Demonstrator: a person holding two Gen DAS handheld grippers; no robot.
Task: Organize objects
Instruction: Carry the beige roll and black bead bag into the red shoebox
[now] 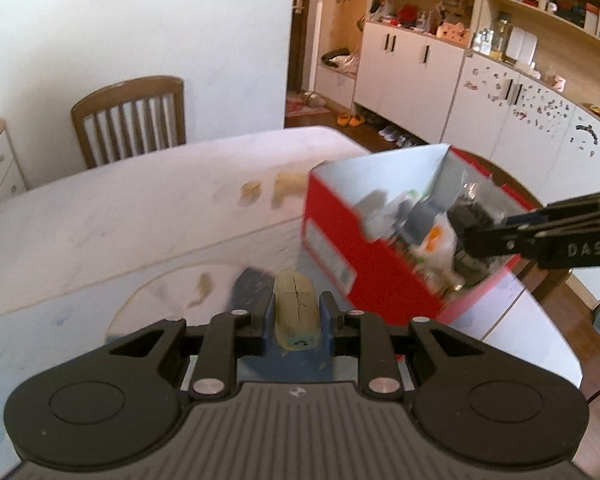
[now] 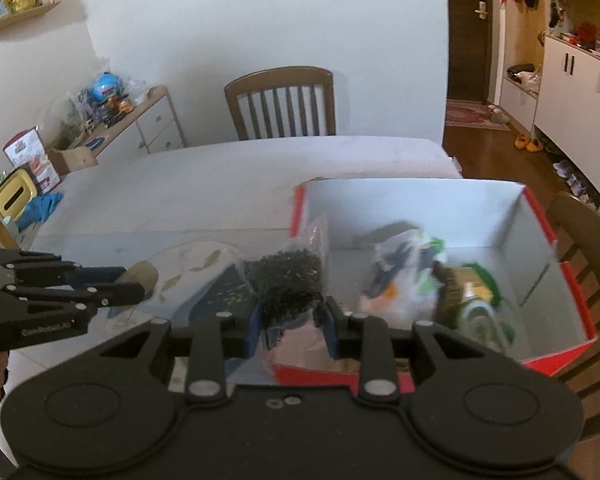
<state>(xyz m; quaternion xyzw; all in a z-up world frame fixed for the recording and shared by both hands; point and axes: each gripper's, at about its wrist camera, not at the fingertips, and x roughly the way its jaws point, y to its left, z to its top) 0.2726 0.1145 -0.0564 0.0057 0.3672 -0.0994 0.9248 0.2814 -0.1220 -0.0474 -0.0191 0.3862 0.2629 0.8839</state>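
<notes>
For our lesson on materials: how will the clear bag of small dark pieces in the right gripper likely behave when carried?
The clear bag is probably floppy: its film crumples above the right gripper. The loose contents may shift and sag. The film looks smooth, so it could slip.

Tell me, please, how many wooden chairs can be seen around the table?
2. One chair stands at the table's far side, against the wall. A second chair sits at the right, behind the red box. Others may be hidden out of view.
</notes>
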